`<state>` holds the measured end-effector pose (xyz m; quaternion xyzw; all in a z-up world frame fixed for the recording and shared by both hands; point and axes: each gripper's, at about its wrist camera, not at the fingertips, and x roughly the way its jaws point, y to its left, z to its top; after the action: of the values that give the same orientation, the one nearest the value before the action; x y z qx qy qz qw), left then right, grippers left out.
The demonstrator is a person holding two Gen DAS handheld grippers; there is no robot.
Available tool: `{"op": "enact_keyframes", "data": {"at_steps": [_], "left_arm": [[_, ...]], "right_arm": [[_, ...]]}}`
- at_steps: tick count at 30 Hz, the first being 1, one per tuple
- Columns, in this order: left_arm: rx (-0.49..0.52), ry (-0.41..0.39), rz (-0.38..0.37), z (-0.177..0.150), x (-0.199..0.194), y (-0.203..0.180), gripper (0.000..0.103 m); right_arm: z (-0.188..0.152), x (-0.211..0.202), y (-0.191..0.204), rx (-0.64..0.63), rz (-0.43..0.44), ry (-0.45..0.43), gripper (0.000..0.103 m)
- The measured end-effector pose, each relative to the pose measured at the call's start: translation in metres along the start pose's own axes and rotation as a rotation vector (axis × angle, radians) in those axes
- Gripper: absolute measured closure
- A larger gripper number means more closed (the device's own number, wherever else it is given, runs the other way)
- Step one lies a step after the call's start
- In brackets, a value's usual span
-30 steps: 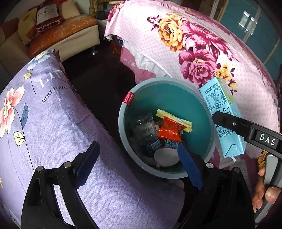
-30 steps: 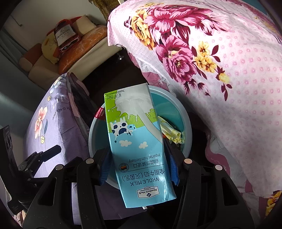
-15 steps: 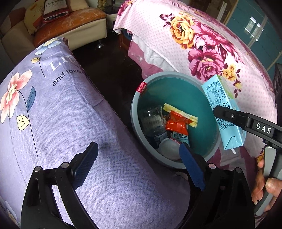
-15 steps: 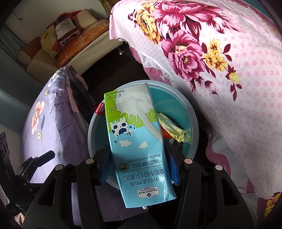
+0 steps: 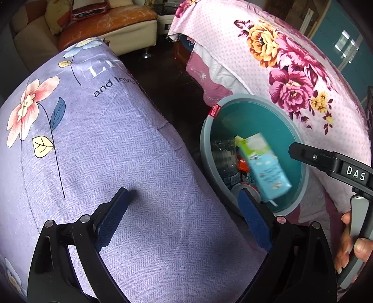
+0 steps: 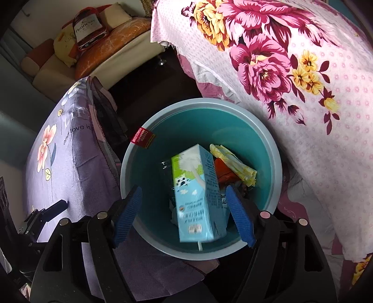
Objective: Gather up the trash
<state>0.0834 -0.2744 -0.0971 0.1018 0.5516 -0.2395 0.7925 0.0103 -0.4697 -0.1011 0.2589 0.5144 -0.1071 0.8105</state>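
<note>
A blue and white milk carton (image 6: 198,195) is dropping into the teal bin (image 6: 275,163), blurred and clear of both pads. My right gripper (image 6: 184,214) hangs over the bin's near rim, its jaws opening, nothing pressed between them. In the left wrist view the carton (image 5: 263,167) falls inside the bin (image 5: 205,149), below one black finger of the right gripper (image 5: 303,152). My left gripper (image 5: 184,212) stands open over the purple flowered cloth (image 5: 93,151), holding nothing. A clear bottle (image 5: 223,153), a red wrapper (image 6: 223,172) and a yellow wrapper (image 6: 235,163) lie in the bin.
A pink flowered cover (image 6: 291,77) drapes over furniture to the right of the bin. Dark floor (image 5: 177,86) runs between the two cloths. A cream and orange sofa (image 5: 112,21) with cushions stands at the back. A person's hand (image 5: 349,244) grips the right tool's handle.
The right gripper's jaws have spread and let the milk carton go; it now tips down into the bin. The left gripper has shifted left, farther over the purple cloth.
</note>
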Motion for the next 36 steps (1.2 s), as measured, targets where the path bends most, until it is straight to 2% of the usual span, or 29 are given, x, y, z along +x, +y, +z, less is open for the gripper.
{"op": "enact_keyframes", "data": {"at_steps": [2,4,6,11,21,31,36], "left_arm": [[-0.012,-0.003,-0.01,-0.001,-0.002,0.003,0.009],[-0.019,-0.003,-0.018,-0.003,-0.004,0.005,0.009],[-0.024,-0.004,-0.013,-0.006,-0.007,0.007,0.009],[-0.03,-0.012,0.009,-0.013,-0.018,0.01,0.008],[-0.079,-0.027,0.045,-0.031,-0.048,0.029,0.004],[-0.072,-0.028,0.053,-0.054,-0.068,0.036,0.004],[-0.084,-0.069,0.068,-0.065,-0.083,0.04,0.004]], "right_arm": [[-0.001,-0.001,0.003,-0.006,0.0,0.005,0.021],[-0.003,-0.004,0.007,-0.021,-0.021,-0.001,0.02],[-0.005,-0.007,0.012,-0.038,-0.041,-0.005,0.015],[-0.014,-0.021,0.014,-0.037,-0.047,-0.018,0.01],[-0.038,-0.053,0.033,-0.098,-0.072,-0.054,0.007],[-0.067,-0.082,0.047,-0.133,-0.08,-0.093,0.007],[-0.079,-0.096,0.054,-0.153,-0.088,-0.121,0.007]]}}
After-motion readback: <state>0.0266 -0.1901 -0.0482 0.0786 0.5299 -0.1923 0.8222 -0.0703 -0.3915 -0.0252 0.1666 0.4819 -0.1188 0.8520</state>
